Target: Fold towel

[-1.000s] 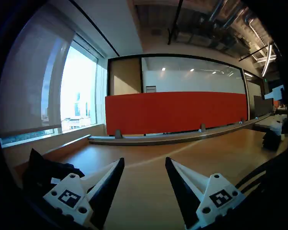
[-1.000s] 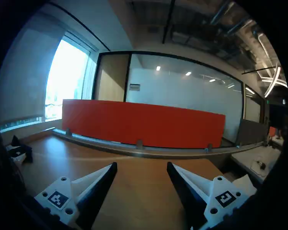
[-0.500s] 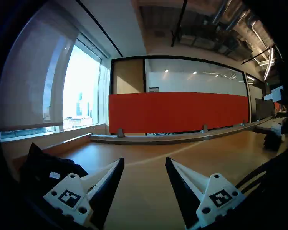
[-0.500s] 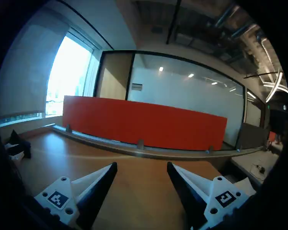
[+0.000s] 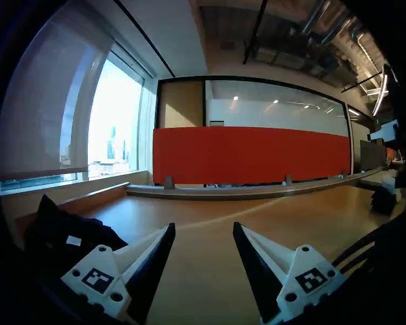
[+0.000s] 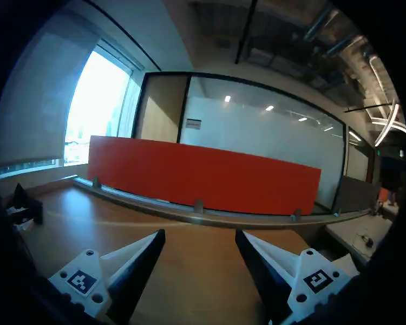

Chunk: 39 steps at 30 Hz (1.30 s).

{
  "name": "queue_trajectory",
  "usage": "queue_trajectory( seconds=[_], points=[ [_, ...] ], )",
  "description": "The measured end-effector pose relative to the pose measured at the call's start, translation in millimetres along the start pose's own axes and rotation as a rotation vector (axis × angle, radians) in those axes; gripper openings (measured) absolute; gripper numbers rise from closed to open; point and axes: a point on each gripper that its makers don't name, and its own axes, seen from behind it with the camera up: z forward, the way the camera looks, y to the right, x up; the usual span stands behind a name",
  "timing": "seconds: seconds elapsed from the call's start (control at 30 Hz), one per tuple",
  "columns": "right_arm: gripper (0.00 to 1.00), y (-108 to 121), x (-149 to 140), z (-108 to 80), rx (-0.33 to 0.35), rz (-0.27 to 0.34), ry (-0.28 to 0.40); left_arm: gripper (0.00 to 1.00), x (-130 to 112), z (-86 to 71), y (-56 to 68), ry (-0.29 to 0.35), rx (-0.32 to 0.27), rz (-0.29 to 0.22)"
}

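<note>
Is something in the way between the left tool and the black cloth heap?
Nothing visible is. The black cloth heap lies on the wooden desk just beside the open left tool, with no object between them.

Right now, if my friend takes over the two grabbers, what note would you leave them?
Left gripper: open, empty, above the wooden desk.
Right gripper: open, empty, above the desk too.
Towel: unsure. A dark bundle with a white tag sits left of the left gripper; whether it is the towel, I cannot tell.
Done: nothing gripped, no fold seen.
Left: find the towel, grasp it, fold it.
</note>
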Motion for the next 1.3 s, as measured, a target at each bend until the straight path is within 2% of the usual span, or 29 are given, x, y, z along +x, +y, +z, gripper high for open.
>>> queue_trajectory(
  seconds=[0.37,0.7,1.1,1.3],
  points=[
    [1.0,6.2,0.8,1.3,-0.009,0.0,0.014,0.78,-0.4,1.4,0.6,0.0,-0.006,0.005],
    [1.0,21.9,-4.9,-3.2,-0.046,0.006,0.054,0.8,-0.6,2.1,0.5,0.001,-0.005,0.008],
    [1.0,46.2,-49.1,-15.7,-0.093,0.078,0.057,0.8,-0.8,2.5,0.5,0.0,-0.005,0.007],
    [1.0,51.5,-77.0,-19.1,-0.092,0.11,0.052,0.8,-0.5,2.1,0.4,0.0,-0.005,0.008]
  ],
)
